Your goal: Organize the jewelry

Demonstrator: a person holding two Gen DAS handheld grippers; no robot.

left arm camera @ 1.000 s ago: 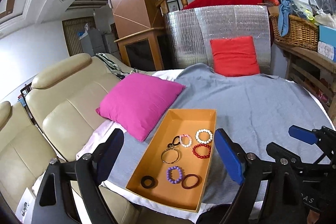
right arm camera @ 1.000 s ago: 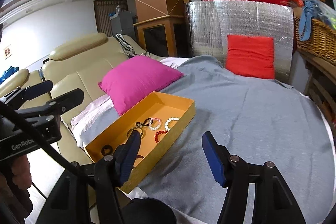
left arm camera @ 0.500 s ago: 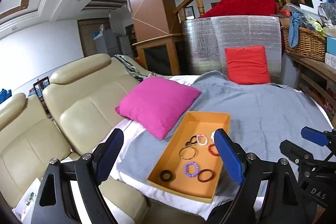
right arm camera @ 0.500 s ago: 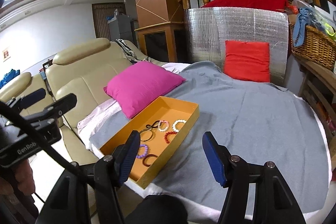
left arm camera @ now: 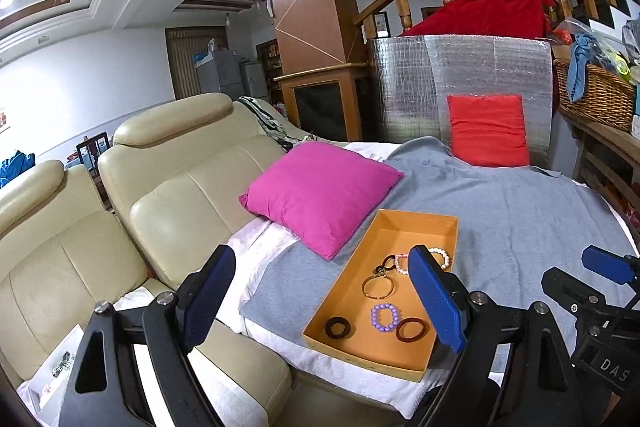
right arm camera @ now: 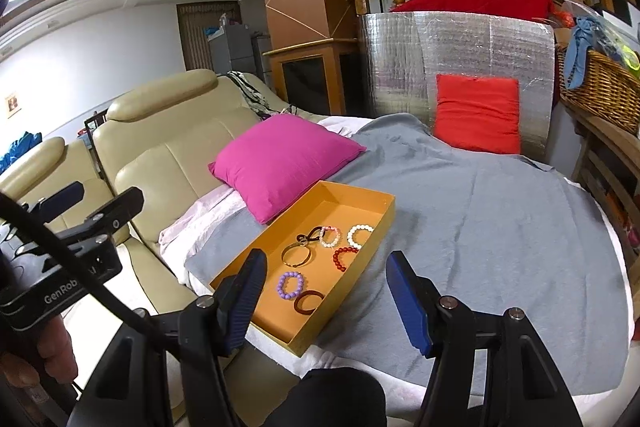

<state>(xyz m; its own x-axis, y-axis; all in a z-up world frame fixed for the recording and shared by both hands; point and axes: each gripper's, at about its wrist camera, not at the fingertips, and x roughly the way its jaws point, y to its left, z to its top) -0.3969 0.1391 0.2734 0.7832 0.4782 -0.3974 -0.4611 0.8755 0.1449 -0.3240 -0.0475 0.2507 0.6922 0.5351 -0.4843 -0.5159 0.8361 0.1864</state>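
An orange tray (left arm camera: 416,223) (right arm camera: 360,197) lies on a grey blanket (left arm camera: 520,219) (right arm camera: 500,227). Inside it lie several bracelets: a purple bead one (left arm camera: 385,316) (right arm camera: 291,284), a dark red ring (left arm camera: 412,329) (right arm camera: 309,301), a black ring (left arm camera: 338,327), a gold bangle (left arm camera: 377,287) (right arm camera: 297,254), a red bead one (right arm camera: 345,257), a white bead one (left arm camera: 439,257) (right arm camera: 360,235) and a pink-white one (right arm camera: 330,235). My left gripper (left arm camera: 324,301) is open and empty, held back from the tray. My right gripper (right arm camera: 326,297) is open and empty, near the tray's front edge.
A pink cushion (left arm camera: 320,193) (right arm camera: 280,161) lies behind the tray. A red cushion (left arm camera: 486,129) (right arm camera: 478,113) leans on a silver foil panel (left arm camera: 460,75). A beige leather sofa (left arm camera: 160,195) is at the left. A wicker basket (left arm camera: 592,95) sits on a wooden shelf at the right.
Both grippers have pulled back and away from the tray, which now looks smaller and farther. Both stay open and empty.
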